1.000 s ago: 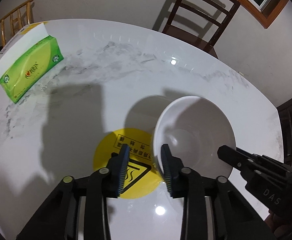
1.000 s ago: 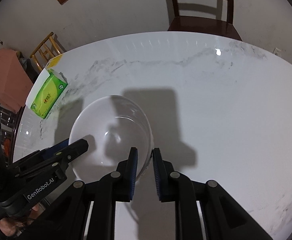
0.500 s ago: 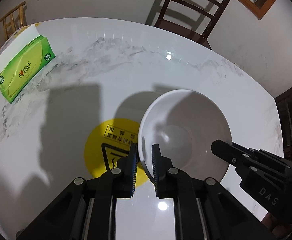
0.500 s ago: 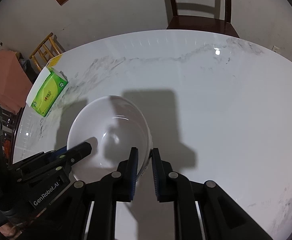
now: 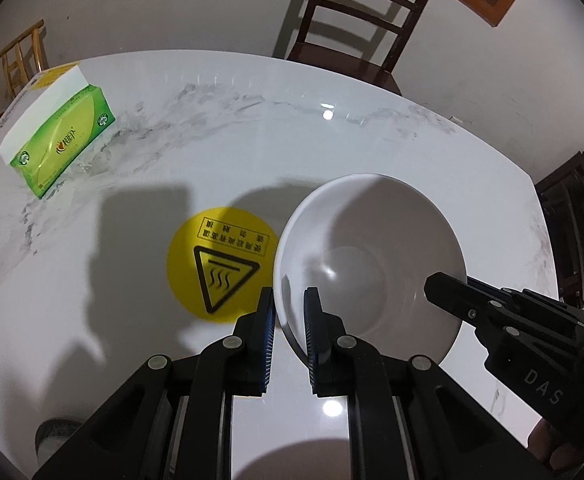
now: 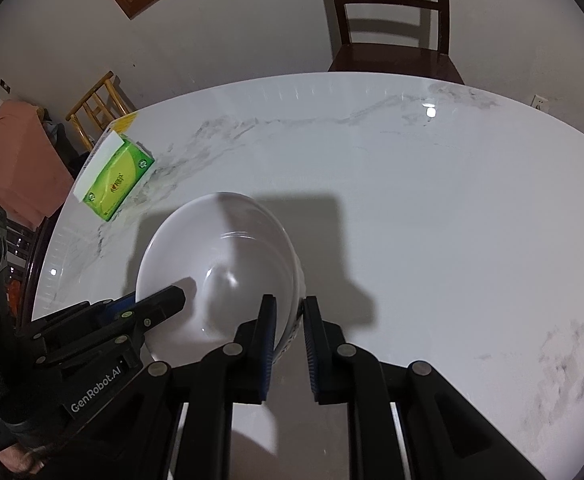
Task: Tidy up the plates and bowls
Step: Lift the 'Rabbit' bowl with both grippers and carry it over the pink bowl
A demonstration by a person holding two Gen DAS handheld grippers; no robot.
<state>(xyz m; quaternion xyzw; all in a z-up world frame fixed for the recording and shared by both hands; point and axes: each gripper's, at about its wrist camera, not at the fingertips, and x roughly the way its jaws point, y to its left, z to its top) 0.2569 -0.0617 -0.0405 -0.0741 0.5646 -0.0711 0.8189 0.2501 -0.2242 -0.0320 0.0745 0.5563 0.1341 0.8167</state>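
My left gripper (image 5: 288,312) has its fingers (image 5: 266,328) closed on the near-left rim of the white bowl (image 5: 372,264), one pad outside the wall and one inside. My right gripper (image 6: 288,320) grips the opposite rim of the same bowl (image 6: 220,264), fingers (image 6: 268,328) nearly together with the wall pinched between them. The bowl sits upright between both grippers over the white marble bench (image 5: 252,128), just beside a round yellow hot-surface sticker (image 5: 216,264). A green tissue pack (image 5: 62,144) lies well apart near the far left edge. A dark wooden chair (image 5: 356,24) stands beyond the bench.
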